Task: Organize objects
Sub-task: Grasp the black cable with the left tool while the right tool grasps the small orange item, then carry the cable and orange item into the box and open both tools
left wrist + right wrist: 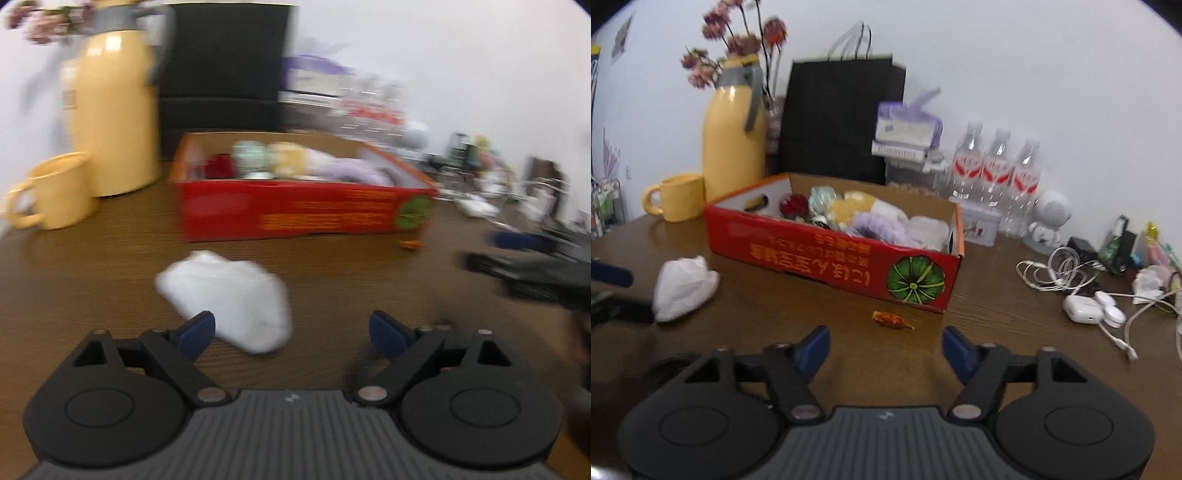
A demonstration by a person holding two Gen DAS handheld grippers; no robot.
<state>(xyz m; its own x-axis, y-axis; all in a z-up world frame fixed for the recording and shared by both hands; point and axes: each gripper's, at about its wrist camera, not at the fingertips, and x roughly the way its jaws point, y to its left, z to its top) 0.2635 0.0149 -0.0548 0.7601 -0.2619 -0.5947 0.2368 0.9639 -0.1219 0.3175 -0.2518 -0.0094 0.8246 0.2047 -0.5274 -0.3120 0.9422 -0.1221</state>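
Note:
A crumpled white tissue (229, 299) lies on the brown table just ahead of my left gripper (291, 334), whose blue pads stand wide apart and touch nothing. It shows again as the white tissue (683, 288) at the left of the right wrist view. A small orange wrapped candy (892, 319) lies in front of the red cardboard box (827, 258), a short way beyond my right gripper (884, 352), open with nothing between its pads. The red box (295, 214) holds several soft items.
A yellow jug (733, 147) and yellow mug (679, 197) stand at the back left, a black paper bag (838, 118) behind the box. Water bottles (995, 170), a white figurine (1049, 218), cables (1056, 273) and an earbud case (1082, 308) crowd the right side.

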